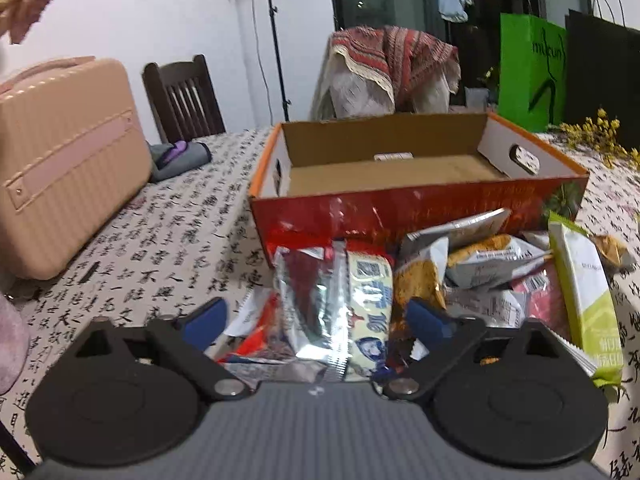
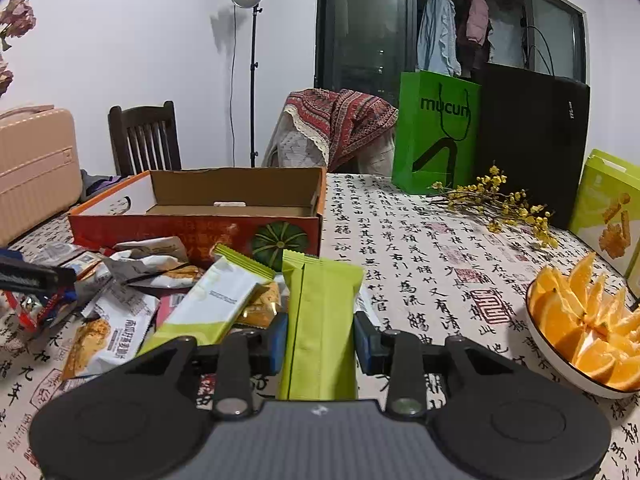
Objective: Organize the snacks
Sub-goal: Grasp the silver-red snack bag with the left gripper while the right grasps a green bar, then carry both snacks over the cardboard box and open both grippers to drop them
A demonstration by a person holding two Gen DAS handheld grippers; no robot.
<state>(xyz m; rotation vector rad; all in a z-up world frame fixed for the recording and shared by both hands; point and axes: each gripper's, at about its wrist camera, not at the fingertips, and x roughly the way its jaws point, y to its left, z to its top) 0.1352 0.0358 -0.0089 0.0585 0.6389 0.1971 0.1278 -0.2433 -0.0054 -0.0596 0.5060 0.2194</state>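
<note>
We find the right gripper (image 2: 320, 338) clamped on a plain green snack packet (image 2: 320, 320), its blue pads pressing the two long edges at the lower half, the packet standing up between them near the table's front edge. The left gripper (image 1: 320, 320) has its jaws spread apart; a silver and cream packet (image 1: 360, 308) lies between the fingers, but the pads do not touch it.

The remaining snacks form a loose pile (image 2: 132, 280) on the patterned tablecloth, directly against the near wall of the orange cardboard box (image 1: 400, 160). The box sits toward the middle of the table and appears almost empty, with only a small white item visible at its far wall. A bowl of orange slices (image 2: 580, 320) stands at the table's right edge, well apart from the pile.

In our judgement the packets are light, thin and crinkly, with slick film wrappers and likely brittle contents. A grip across the sealed long edges or the crimped end should hold best; squeezing the flat middle risks crushing what is inside. The foil surface of the silver packet may slip, and neighbouring packets overlapping it could be dragged along when it is lifted.
</note>
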